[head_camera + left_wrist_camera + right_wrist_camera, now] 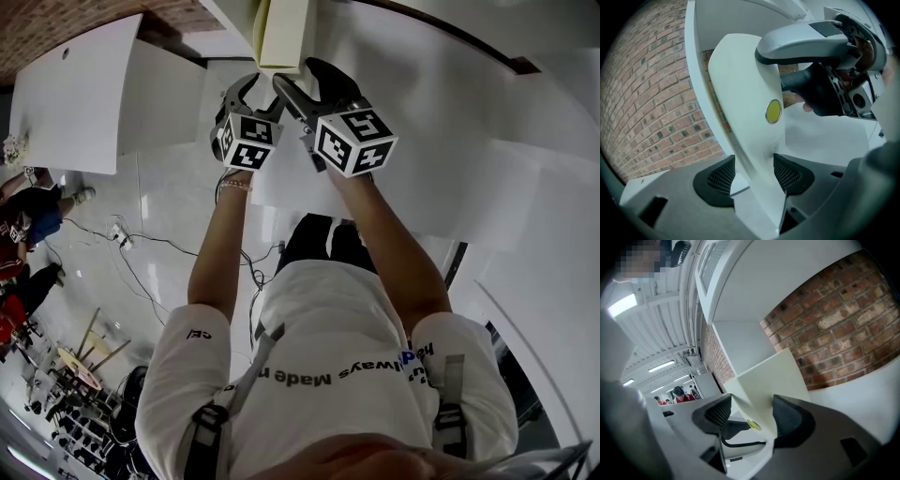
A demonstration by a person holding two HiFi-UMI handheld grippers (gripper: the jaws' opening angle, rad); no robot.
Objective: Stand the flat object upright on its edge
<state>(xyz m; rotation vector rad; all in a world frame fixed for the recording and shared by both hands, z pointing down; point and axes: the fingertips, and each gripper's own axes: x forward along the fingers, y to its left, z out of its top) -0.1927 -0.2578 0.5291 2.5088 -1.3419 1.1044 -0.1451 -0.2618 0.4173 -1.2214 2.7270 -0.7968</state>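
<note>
In left gripper [753, 176] and right gripper [752, 414], a cream board [740, 84], gripped

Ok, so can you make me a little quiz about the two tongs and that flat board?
1. True or false: the flat board stands between the pads of the left tongs only, not the right tongs.
2. What colour is the round sticker on the board? A red, B yellow, C blue.
3. Fill in: the wall behind the board is made of ____.

Key: 1 false, it is between both pairs; 2 B; 3 brick.
</note>
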